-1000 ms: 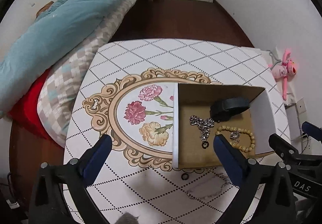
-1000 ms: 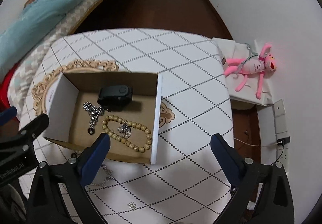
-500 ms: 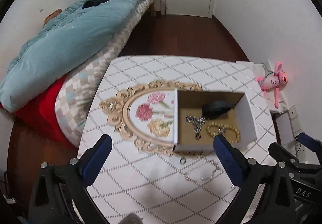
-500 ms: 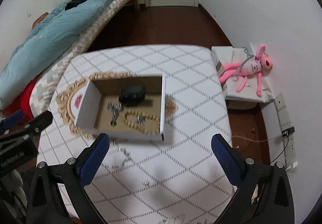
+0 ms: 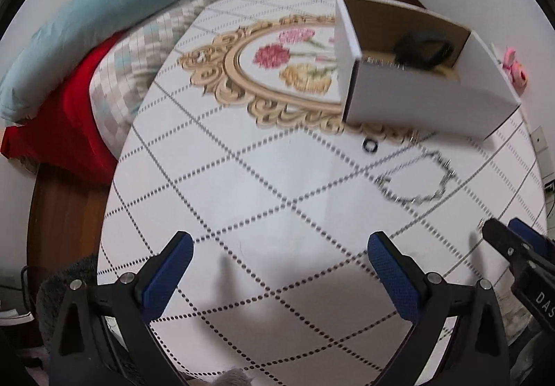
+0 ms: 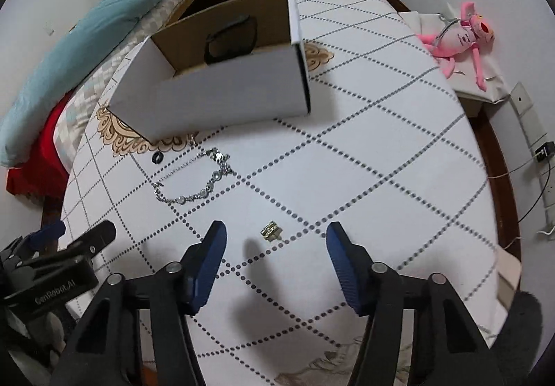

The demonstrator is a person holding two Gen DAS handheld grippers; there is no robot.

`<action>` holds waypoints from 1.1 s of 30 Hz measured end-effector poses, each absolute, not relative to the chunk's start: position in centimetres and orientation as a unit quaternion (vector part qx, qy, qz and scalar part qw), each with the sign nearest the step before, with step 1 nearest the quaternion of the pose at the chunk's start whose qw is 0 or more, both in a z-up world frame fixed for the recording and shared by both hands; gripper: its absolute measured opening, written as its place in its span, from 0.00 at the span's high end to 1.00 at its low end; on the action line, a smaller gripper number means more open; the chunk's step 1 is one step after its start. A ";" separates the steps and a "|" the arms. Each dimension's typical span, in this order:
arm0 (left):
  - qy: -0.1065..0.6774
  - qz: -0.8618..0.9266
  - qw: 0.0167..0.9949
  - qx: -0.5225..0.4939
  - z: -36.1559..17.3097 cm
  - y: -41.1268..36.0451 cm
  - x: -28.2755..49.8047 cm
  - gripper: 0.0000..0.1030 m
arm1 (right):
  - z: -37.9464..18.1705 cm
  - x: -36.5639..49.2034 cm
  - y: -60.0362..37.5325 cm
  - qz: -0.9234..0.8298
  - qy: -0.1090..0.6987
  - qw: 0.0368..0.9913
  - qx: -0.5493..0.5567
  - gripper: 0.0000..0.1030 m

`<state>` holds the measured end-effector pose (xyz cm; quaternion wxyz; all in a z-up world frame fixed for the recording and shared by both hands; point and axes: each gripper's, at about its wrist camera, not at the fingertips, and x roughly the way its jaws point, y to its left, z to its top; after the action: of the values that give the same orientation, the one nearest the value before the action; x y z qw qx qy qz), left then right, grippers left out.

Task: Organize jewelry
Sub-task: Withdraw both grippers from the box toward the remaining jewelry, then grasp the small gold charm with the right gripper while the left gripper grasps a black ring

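My right gripper (image 6: 275,249), fingers closing, has a small gold ring (image 6: 271,231) between them, untouched. My left gripper (image 5: 277,264), marked "GenRobot.AI", is spread over the bare surface (image 5: 277,198).

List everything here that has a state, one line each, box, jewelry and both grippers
Box: open-topped, upright on the table, a black band inside.
Silver chain: loose on the table, outside the box.
Black ring: on the table near the box's front wall.
Small gold piece: on the table, ahead of the right gripper, untouched.
Right gripper: closing, nothing between its fingers.
Left gripper: open, empty.
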<state>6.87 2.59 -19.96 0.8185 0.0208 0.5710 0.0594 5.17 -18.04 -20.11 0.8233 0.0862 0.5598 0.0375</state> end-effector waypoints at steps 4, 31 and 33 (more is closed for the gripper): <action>0.578 0.065 0.813 0.023 -20.8 2.9 6.9 0.00 | -20.8 4.8 -17.1 0.031 0.549 0.833 0.064 0.55; 0.545 0.009 0.838 0.023 -21.5 -1.2 13.3 0.35 | -19.0 7.3 -19.6 -0.009 0.524 0.848 0.082 0.93; 0.546 0.000 0.837 0.027 -21.7 -1.7 13.5 0.55 | -18.8 7.6 -19.8 -0.011 0.522 0.849 0.084 0.93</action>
<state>13.51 -1.66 -21.75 0.8370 0.0273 0.5465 0.0003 7.61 -19.84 -18.84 0.8485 0.0838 0.5224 -0.0111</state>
